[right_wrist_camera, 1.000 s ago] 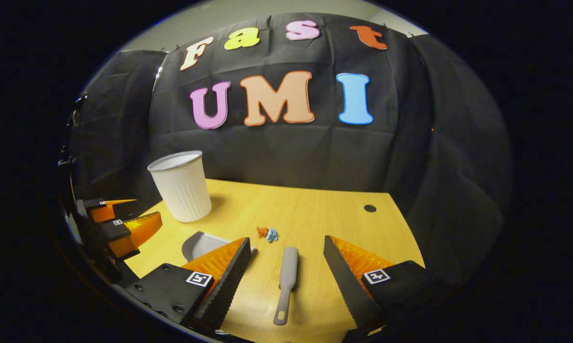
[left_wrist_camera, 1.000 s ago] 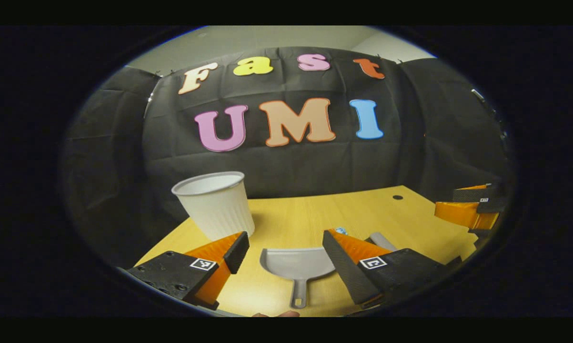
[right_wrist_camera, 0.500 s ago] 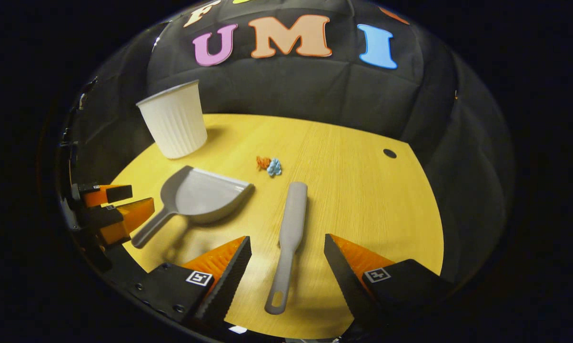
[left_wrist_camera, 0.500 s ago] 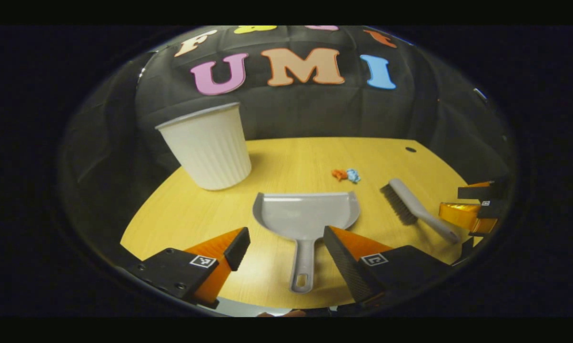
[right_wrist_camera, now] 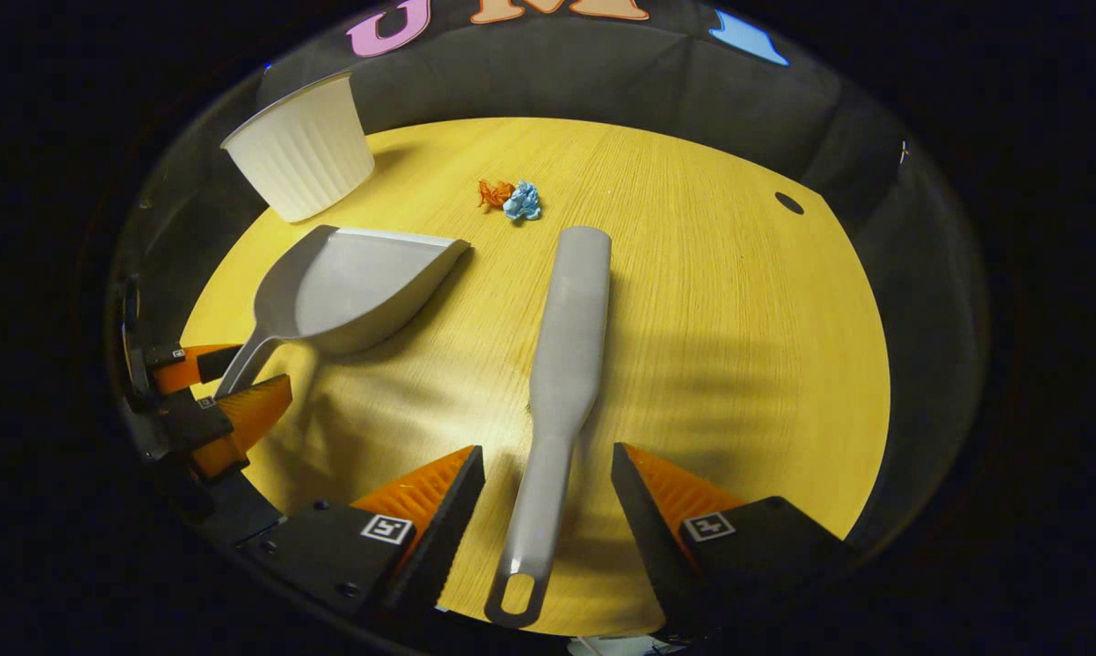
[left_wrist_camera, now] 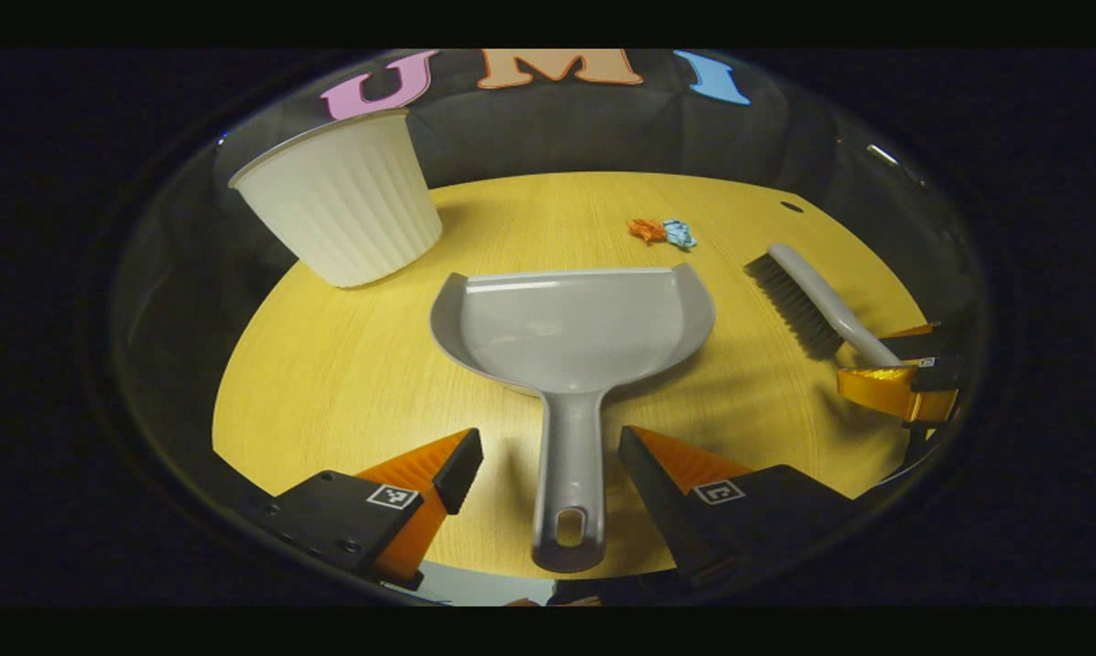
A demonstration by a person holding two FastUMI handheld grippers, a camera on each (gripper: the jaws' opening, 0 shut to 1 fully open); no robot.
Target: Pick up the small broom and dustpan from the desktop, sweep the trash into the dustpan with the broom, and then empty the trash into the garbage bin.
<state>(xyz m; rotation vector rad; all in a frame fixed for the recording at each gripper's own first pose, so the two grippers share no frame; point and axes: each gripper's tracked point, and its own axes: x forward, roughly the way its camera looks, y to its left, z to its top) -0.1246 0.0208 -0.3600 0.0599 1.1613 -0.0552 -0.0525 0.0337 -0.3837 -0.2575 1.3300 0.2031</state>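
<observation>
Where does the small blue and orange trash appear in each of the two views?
Left gripper view: the trash lies upper right of centre, beyond the dustpan.
Right gripper view: the trash lies near top centre, just left of the broom head.
Shared landmark: the white garbage bin, upper left in both.

A yellow wooden table [left_wrist_camera: 347,383] is carrying 4 kinds of things. A white ribbed cup-shaped bin [left_wrist_camera: 343,205] is standing upright near its far left edge. A grey dustpan [left_wrist_camera: 570,323] is lying flat near the middle, its handle pointing toward the near edge. A grey broom [right_wrist_camera: 561,364] is lying just to the right of it, apart from it, handle also pointing near. 2 crumpled scraps of trash [right_wrist_camera: 511,198], 1 orange and 1 blue, are sitting touching each other beyond the dustpan's mouth. A small dark hole [right_wrist_camera: 789,202] is showing in the tabletop at far right.
</observation>
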